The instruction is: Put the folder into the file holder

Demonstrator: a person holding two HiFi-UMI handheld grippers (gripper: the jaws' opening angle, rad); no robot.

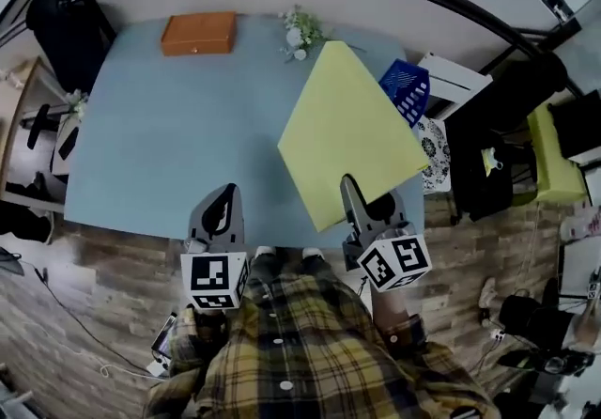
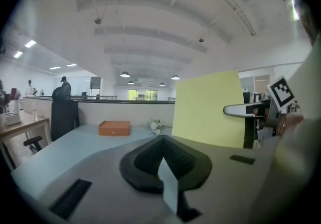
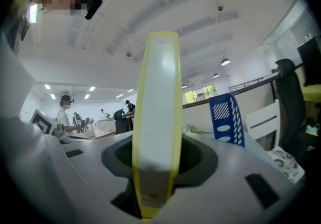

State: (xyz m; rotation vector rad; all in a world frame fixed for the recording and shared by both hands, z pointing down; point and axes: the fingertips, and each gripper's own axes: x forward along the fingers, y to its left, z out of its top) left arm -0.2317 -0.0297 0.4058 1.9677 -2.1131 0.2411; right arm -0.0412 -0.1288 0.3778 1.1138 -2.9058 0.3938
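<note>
The yellow folder (image 1: 352,131) hangs tilted over the right part of the blue-grey table (image 1: 169,145). My right gripper (image 1: 349,186) is shut on its near lower edge. In the right gripper view the folder (image 3: 156,117) stands edge-on between the jaws and rises up the middle of the picture. The blue file holder (image 1: 406,88) stands at the table's right edge, partly behind the folder, and shows to the right as the file holder (image 3: 228,120). My left gripper (image 1: 225,196) hovers at the table's near edge, with a narrow gap and nothing between its jaws. It sees the folder (image 2: 210,107) to its right.
An orange box (image 1: 198,33) and a small bunch of white flowers (image 1: 302,32) sit at the table's far edge. A black chair (image 1: 66,32) stands at the far left. White furniture (image 1: 455,79) and a patterned cushion (image 1: 434,154) lie right of the table.
</note>
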